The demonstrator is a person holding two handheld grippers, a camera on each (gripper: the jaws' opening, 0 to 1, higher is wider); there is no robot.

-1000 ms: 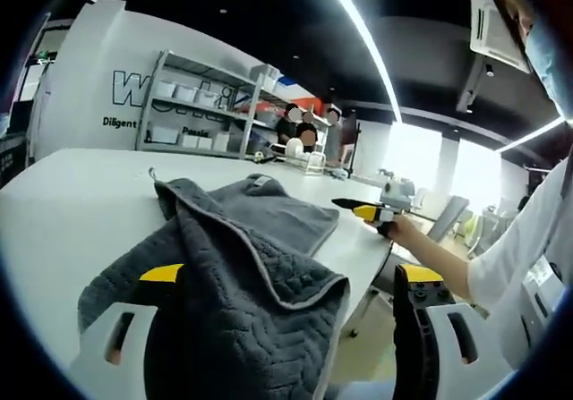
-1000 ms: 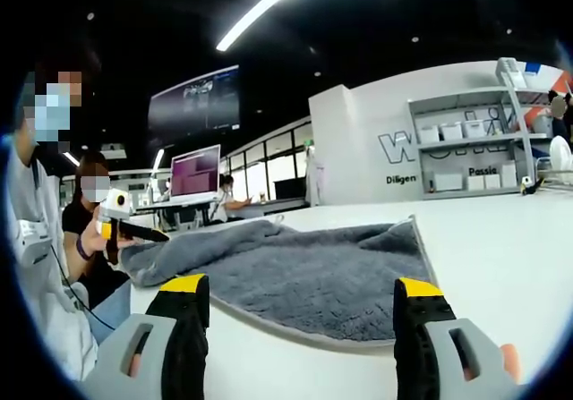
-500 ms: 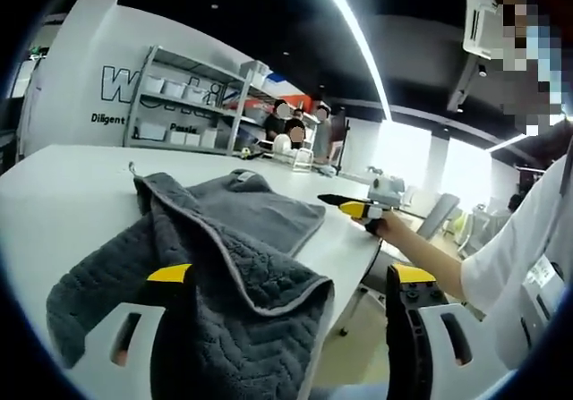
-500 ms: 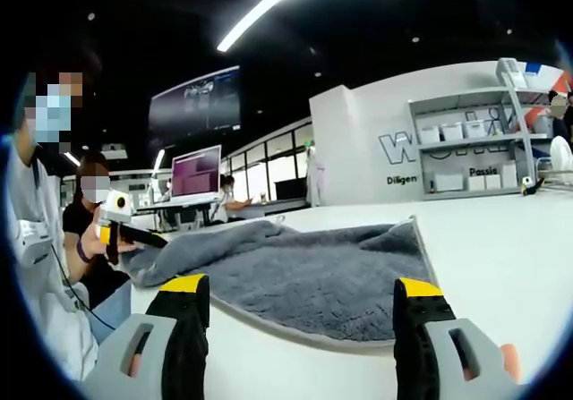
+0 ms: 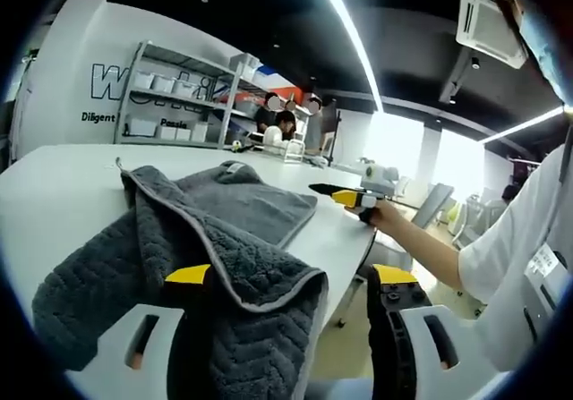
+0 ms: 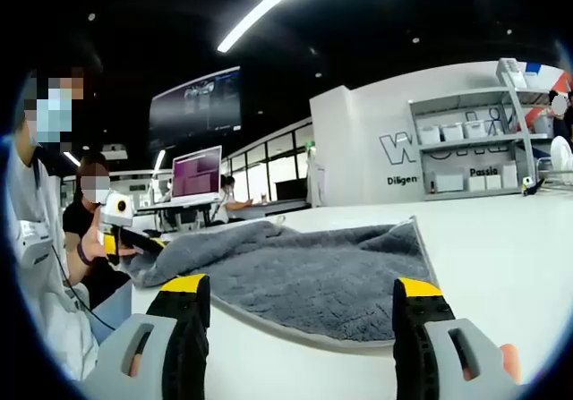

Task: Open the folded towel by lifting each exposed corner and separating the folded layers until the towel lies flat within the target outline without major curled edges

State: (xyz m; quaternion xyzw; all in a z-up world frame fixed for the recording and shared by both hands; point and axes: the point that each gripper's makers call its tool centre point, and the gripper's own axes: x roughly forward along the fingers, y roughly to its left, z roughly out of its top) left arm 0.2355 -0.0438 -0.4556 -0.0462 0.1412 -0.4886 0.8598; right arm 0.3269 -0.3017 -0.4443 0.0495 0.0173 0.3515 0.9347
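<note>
Long strip lights [image 5: 345,24] are glowing across the dark ceiling, and a ceiling air unit [image 5: 488,26] is hanging near them. Metal shelves [image 5: 170,100] holding white bins are standing against a white lettered wall [image 6: 358,149]. A wall screen [image 6: 194,98] and a monitor [image 6: 195,173] are glowing. Windows [image 5: 394,145] are shining bright.

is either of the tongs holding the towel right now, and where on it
The left tongs appear to hold the dark grey textured towel at its near edge fold; the right tongs are open, holding nothing.
</note>
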